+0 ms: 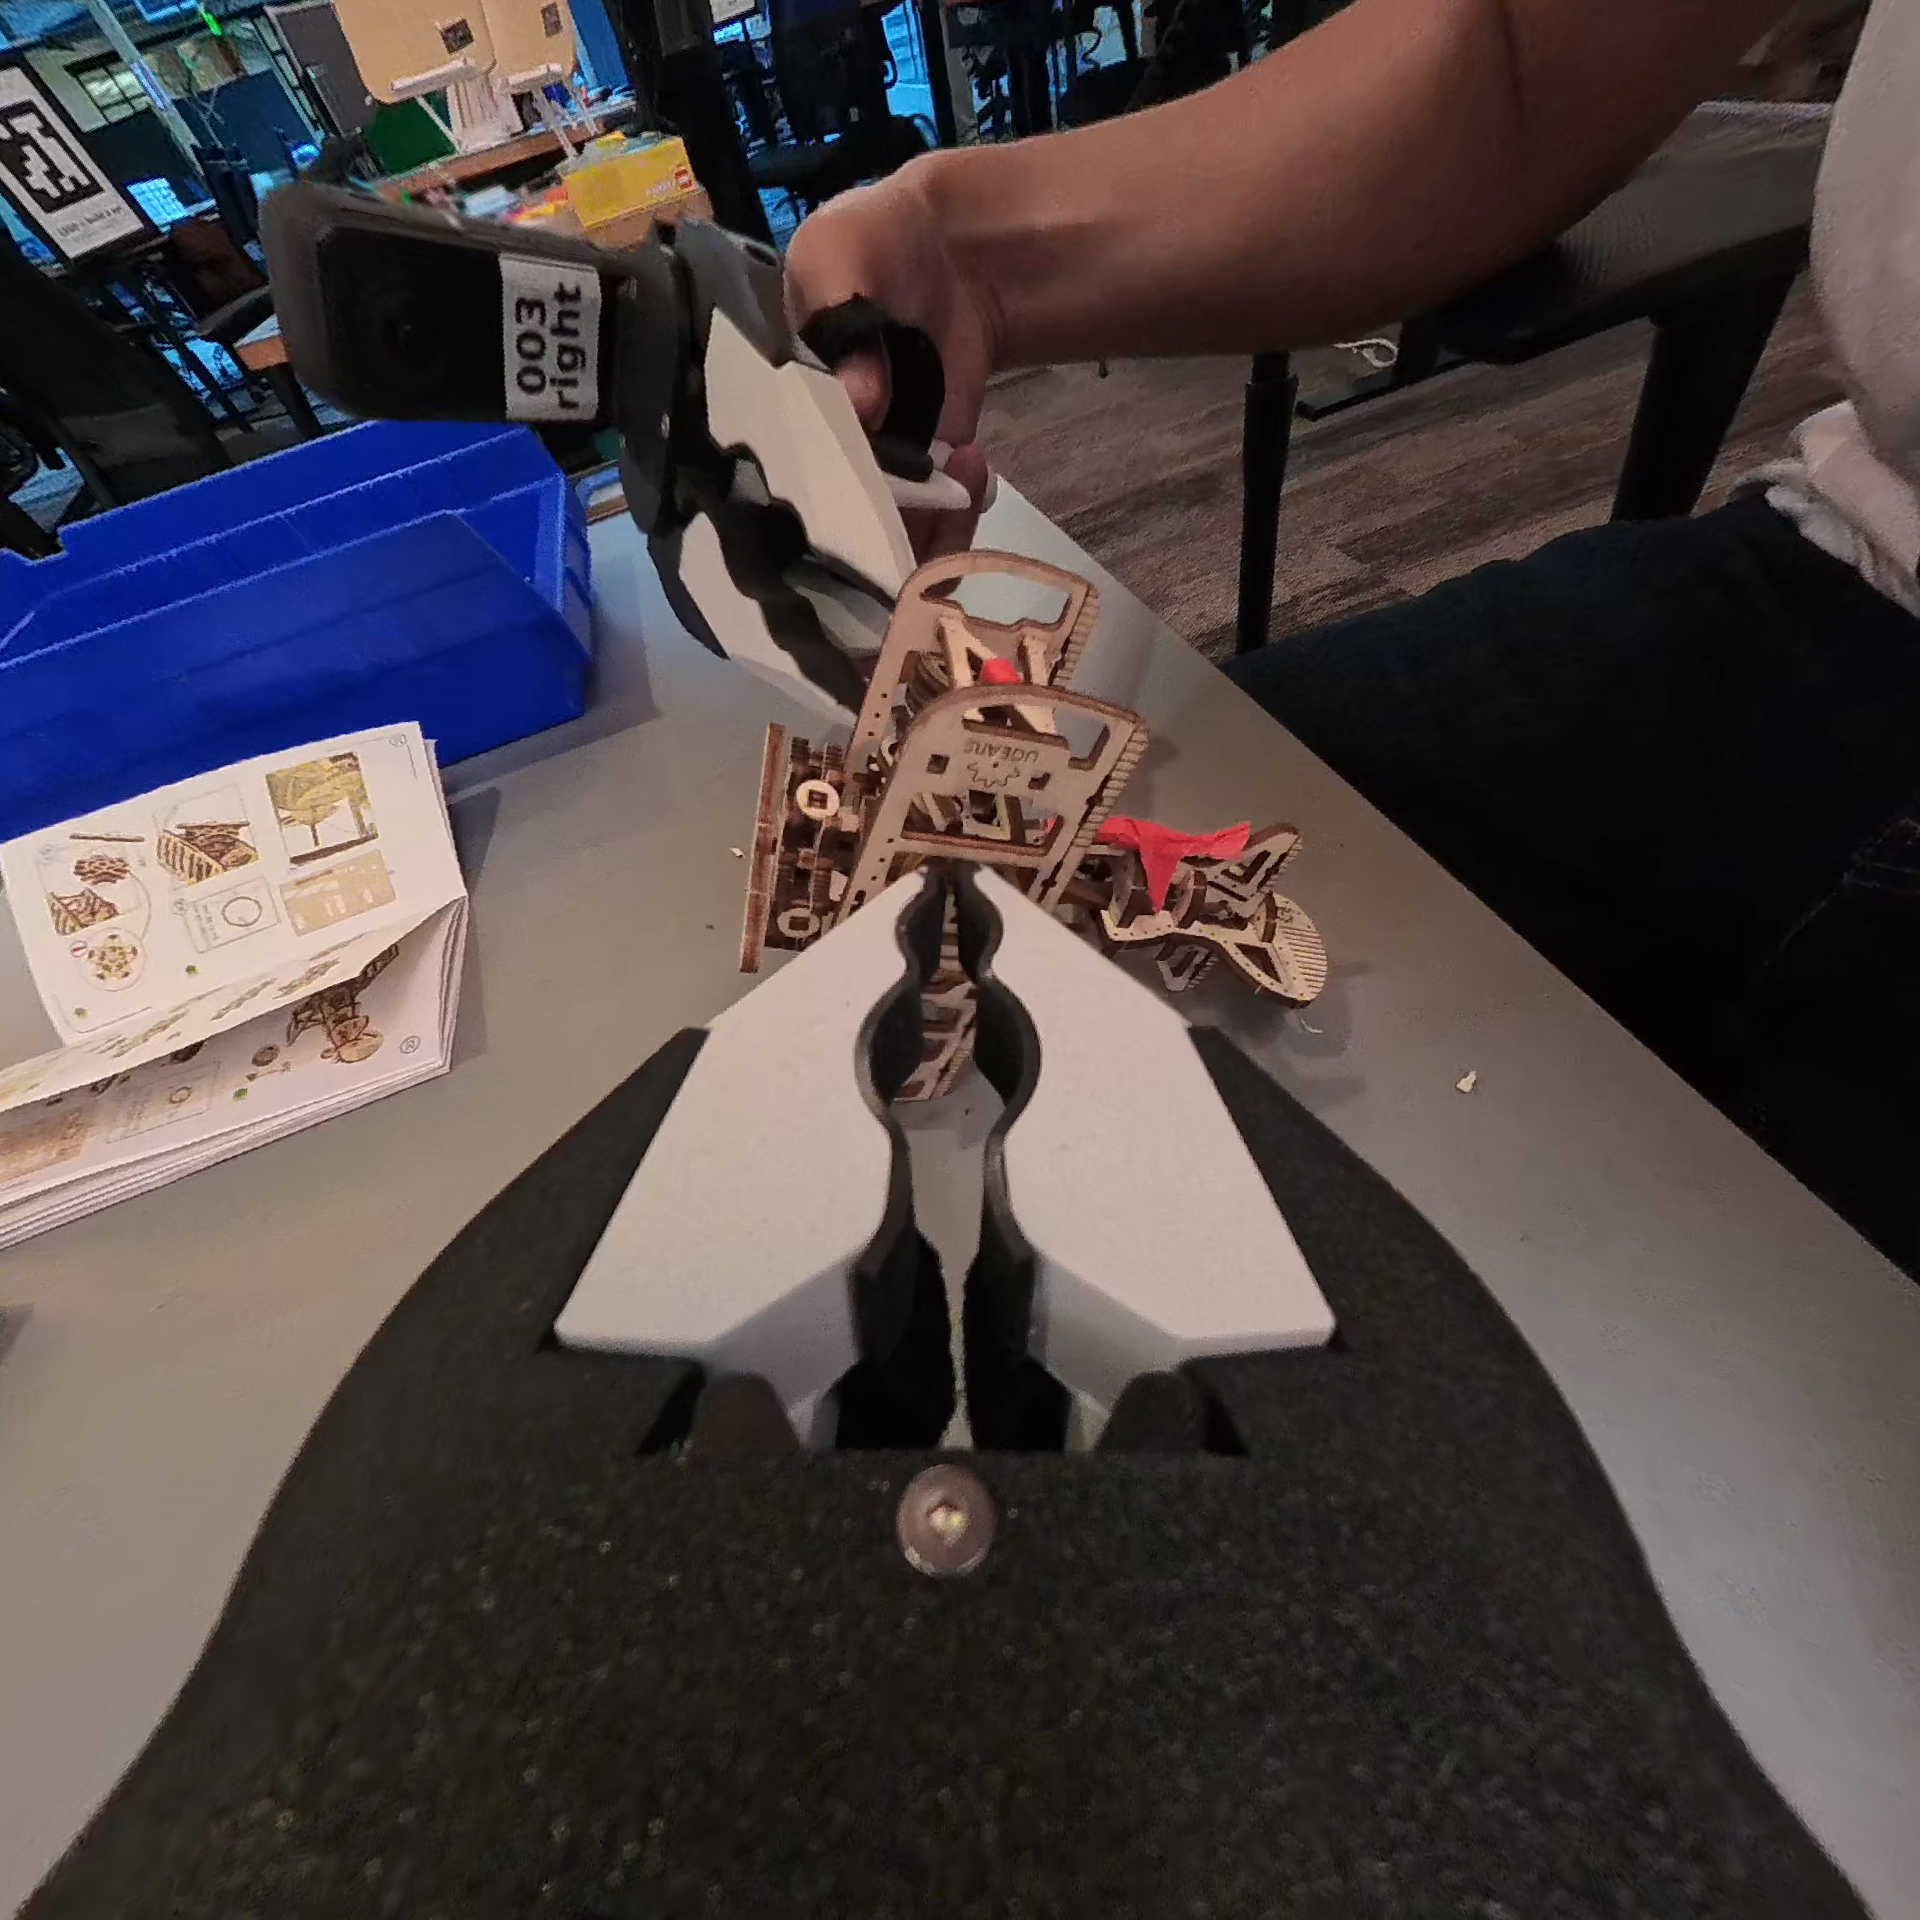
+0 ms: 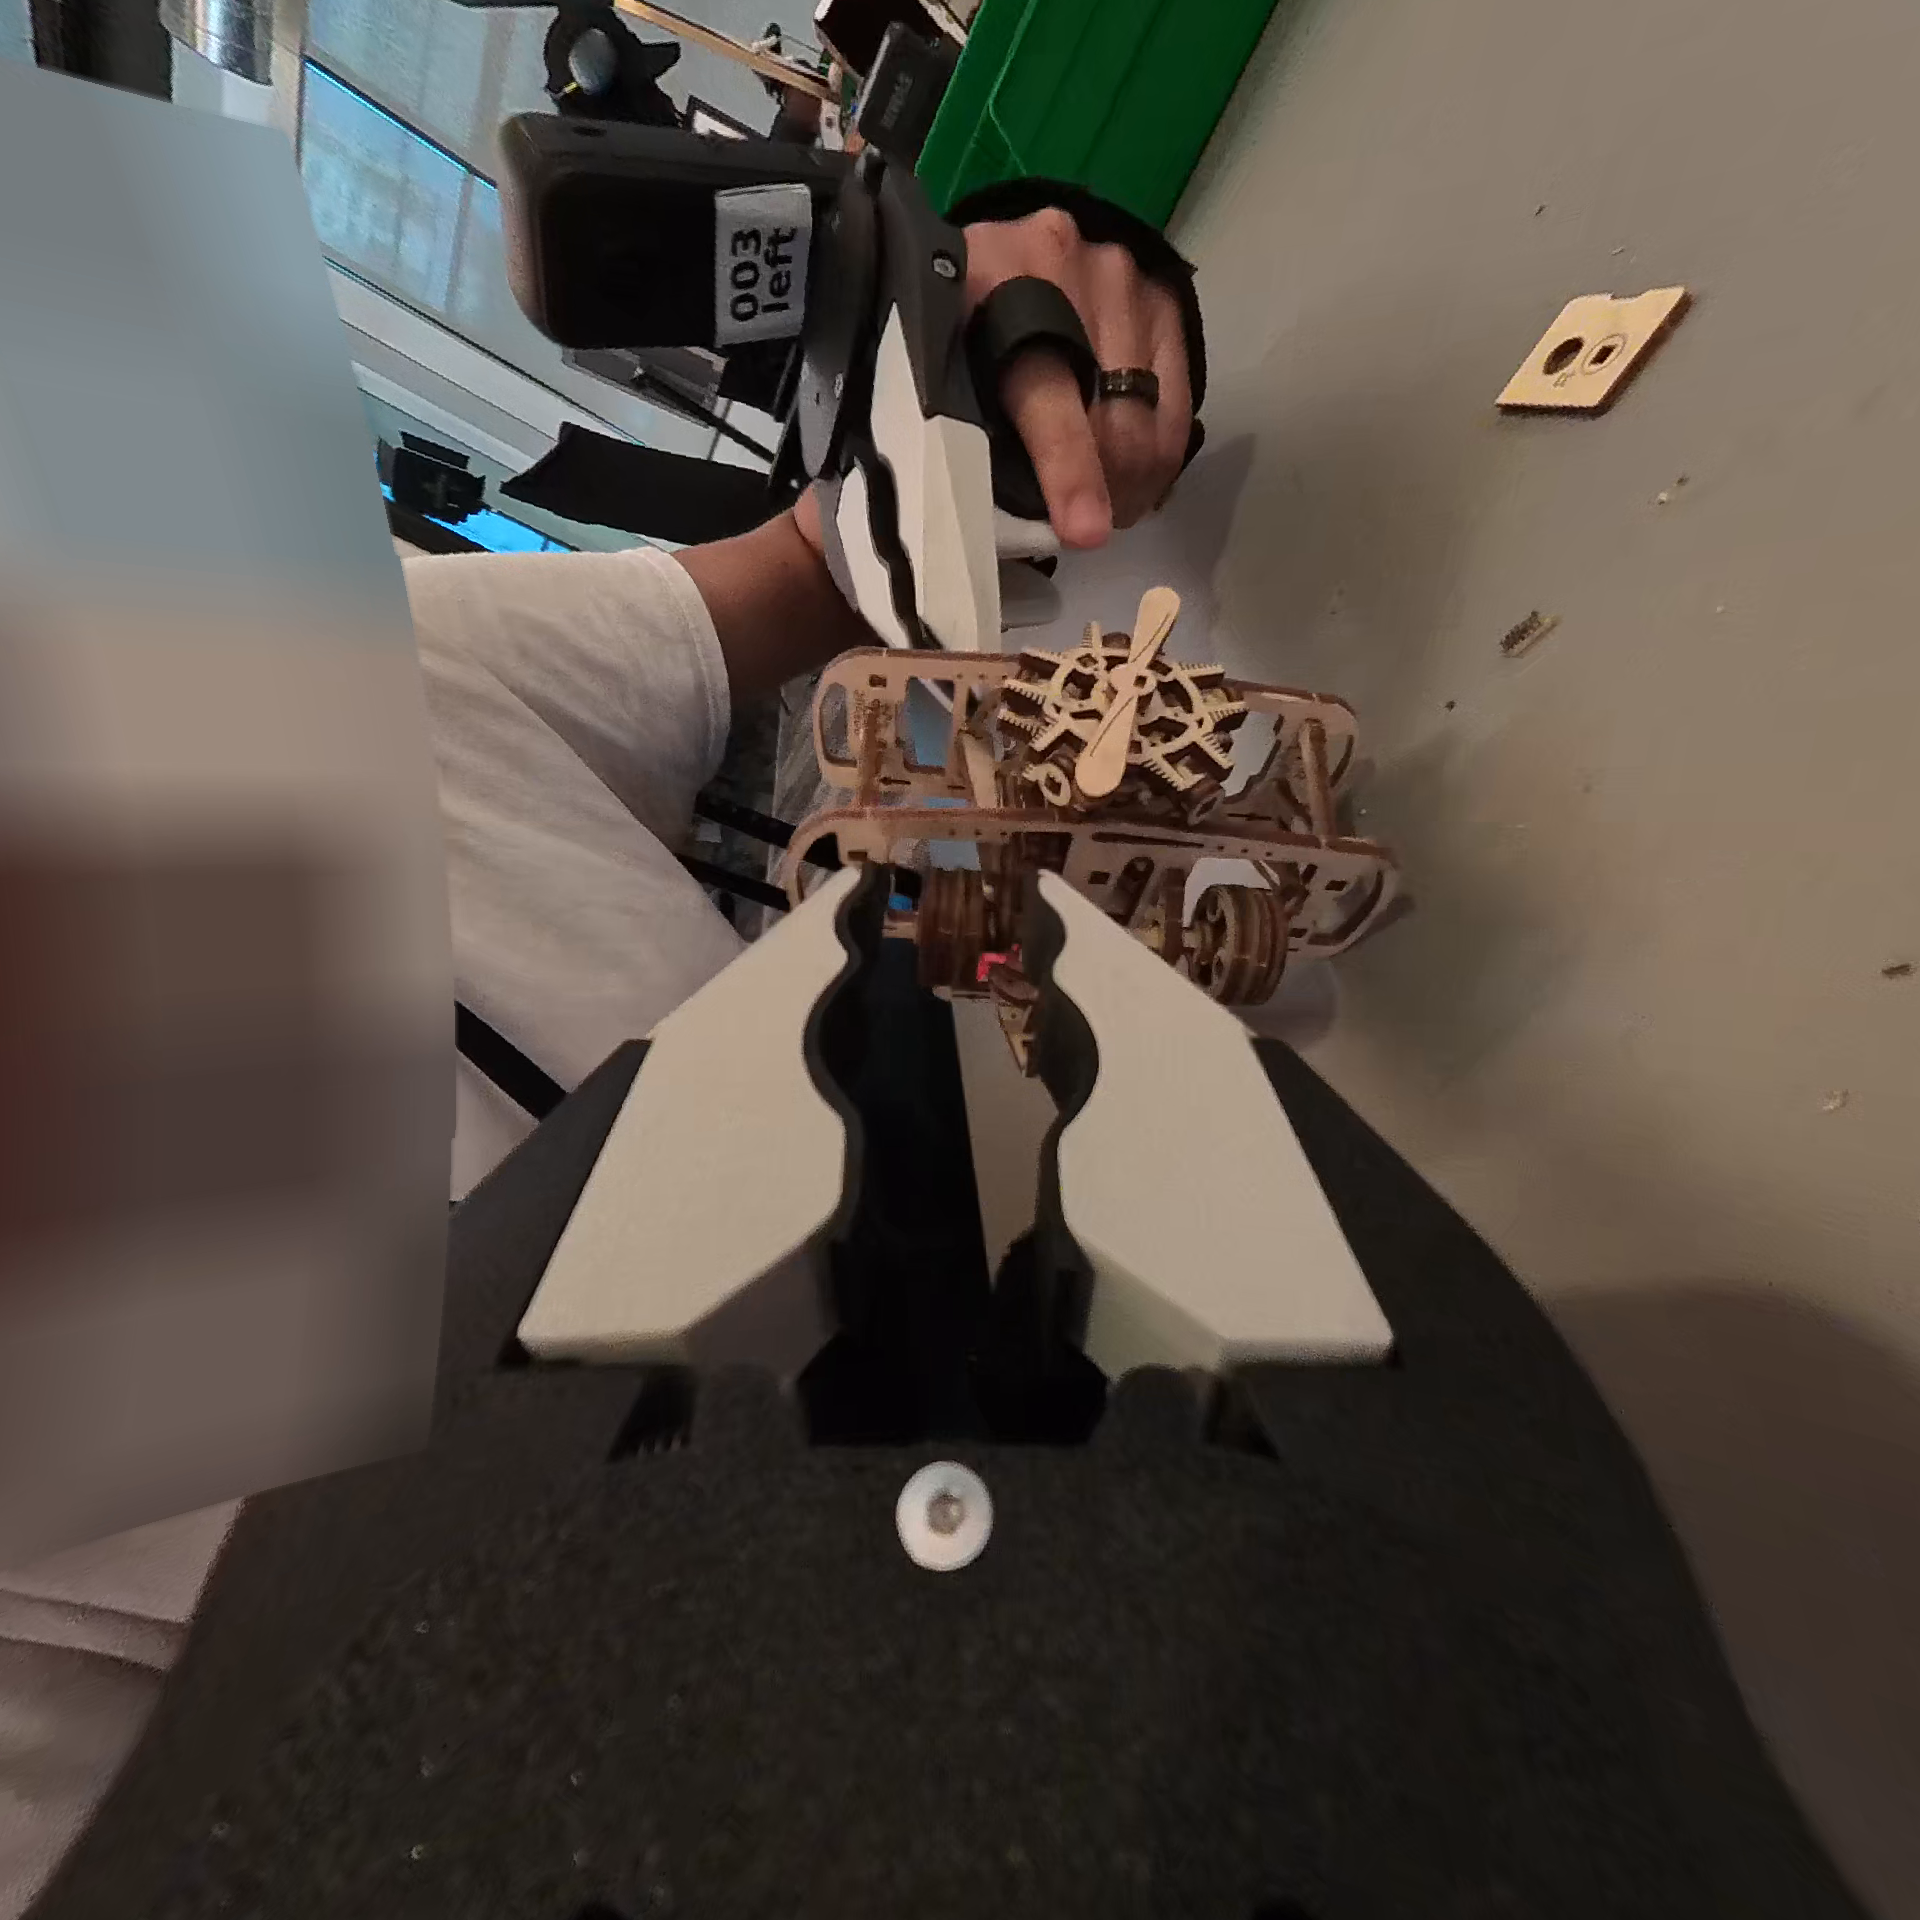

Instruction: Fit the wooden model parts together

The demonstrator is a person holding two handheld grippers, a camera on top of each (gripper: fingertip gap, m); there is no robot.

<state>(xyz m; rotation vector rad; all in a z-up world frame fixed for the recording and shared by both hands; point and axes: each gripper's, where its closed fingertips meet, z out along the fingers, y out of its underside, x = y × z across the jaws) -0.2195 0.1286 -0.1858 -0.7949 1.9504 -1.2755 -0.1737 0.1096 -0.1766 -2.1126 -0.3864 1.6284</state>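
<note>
Left wrist view, wooden biplane model [image 1: 966, 810], red tape

Model plane [image 1: 940, 821] on bench [image 1: 582, 1226], between both claws. Booklet [image 1: 223, 956] lies left of it; bin [image 1: 301, 613] behind booklet. Loose plate [image 2: 1590, 348] on the bench well apart from the plane.

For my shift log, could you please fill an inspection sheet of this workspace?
Surface: grey table, with small wood crumbs.
Job's things: wooden biplane model, propeller fitted, red tape near the tail.
Clutter: instruction booklet, blue bin, loose wooden plate, green bin.
Grippers: left gripper shut on the model's wing; right gripper open around the wheel area.
Cables: nothing seen.
Surroundings: person's arm, other desks behind.
</note>
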